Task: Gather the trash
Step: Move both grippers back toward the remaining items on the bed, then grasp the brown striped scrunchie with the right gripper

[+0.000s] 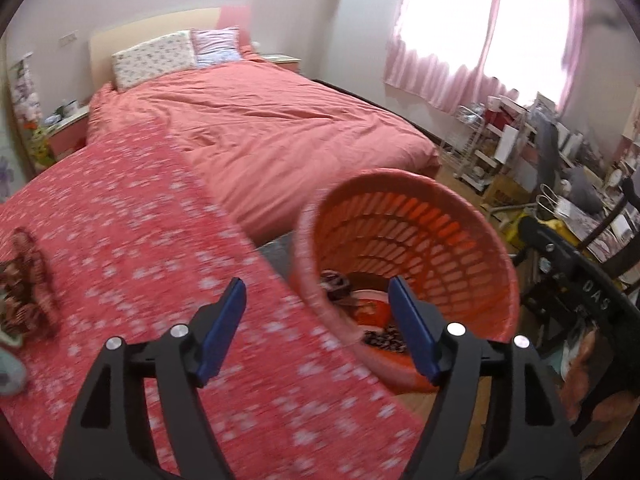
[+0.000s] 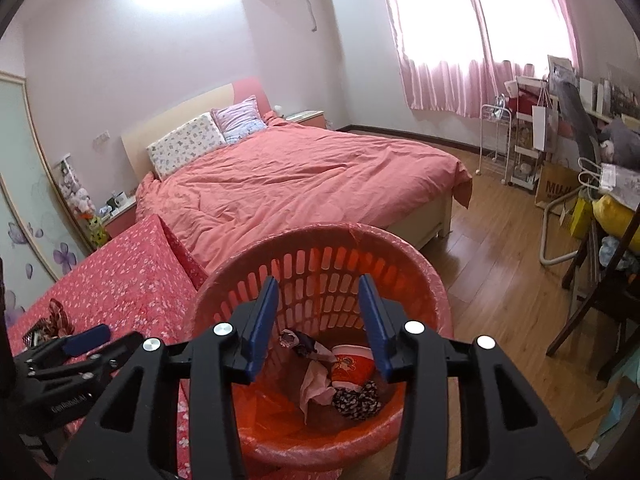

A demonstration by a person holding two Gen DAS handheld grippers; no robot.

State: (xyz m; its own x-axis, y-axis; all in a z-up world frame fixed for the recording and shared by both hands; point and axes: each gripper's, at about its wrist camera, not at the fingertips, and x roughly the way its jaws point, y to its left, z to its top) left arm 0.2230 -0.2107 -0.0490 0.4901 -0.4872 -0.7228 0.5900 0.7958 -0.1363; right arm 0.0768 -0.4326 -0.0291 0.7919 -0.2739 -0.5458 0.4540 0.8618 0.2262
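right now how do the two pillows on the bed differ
The left pillow is white with a small scattered print; the right pillow is pale pink and lilac, seemingly striped, with a frilled edge. The left one looks longer and lies flatter, nearer the bed's left side; the right one is squarer and propped up against the headboard. Both sit side by side, touching, at the head of the bed above the pink duvet.

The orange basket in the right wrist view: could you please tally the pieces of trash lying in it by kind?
In the orange basket:
Red paper cup: 1
Pink crumpled tissue: 1
Dark patterned wrapper near the back: 1
Dark dotted wrapper at the front: 1
Total: 4 pieces that show; anything beneath them is hidden.
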